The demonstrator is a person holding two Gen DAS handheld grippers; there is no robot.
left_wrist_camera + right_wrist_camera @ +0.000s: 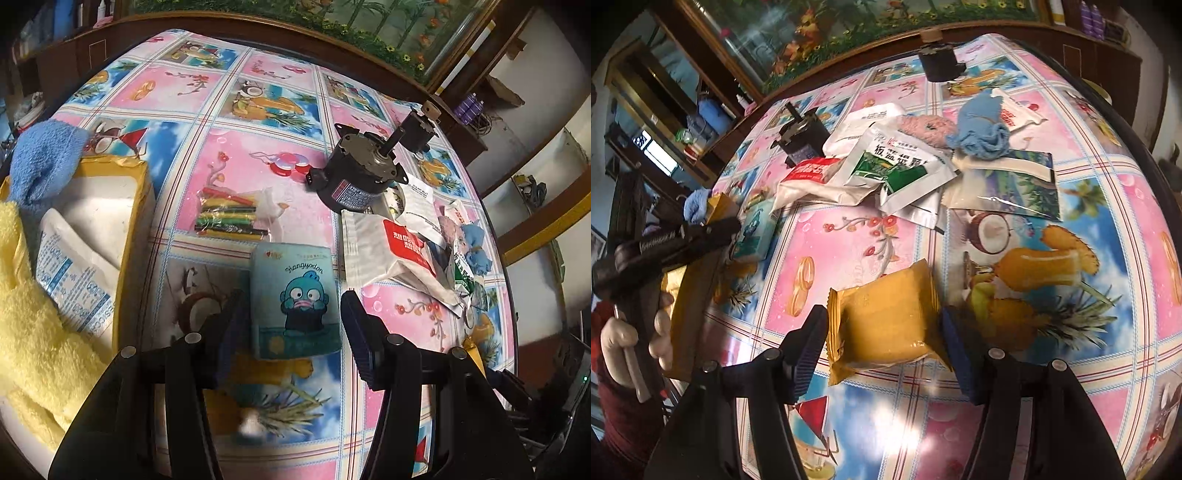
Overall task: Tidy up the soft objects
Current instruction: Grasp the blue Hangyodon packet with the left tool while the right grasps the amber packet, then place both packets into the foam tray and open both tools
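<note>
Two grippers: both low over the tablecloth [871, 236], each w/ a soft pack framed between its fingers.
Left gripper [291, 325]: jaws apart, pads not touching anything; base of both fingers cut off by the frame bottom.
Tissue pack [295, 301]: pale blue, cartoon blue fish face on front, lies flat on the cloth between the left jaws w/ a gap each side; seen from right cam it's small, partly behind the left gripper body [683, 240].
Right gripper [884, 332]: jaws spread; left pad near the wrapper edge, right pad right at its corner; contact there hard to tell, no squeeze visible.
Yellow snack pack [886, 325]: plain glossy wrapper, crimped ends, puffy, lying flat on cloth between the right jaws.
Hand [635, 332]: gripping the left tool's handle, half out of frame.
Yellow towel [33, 314]: fluffy, at left edge, cut off.
Box [99, 206]: yellow-rimmed, holds a white printed pouch [74, 273]; blue cloth [40, 162] draped over its far corner.
Mid-table: bag of coloured sticks [229, 214].
Far pile: sachets [897, 173] overlapping, pink and blue knit bits [982, 129] on top; text mostly unreadable.
Motor [354, 173]: dark, shaft up, behind the pile.
</note>
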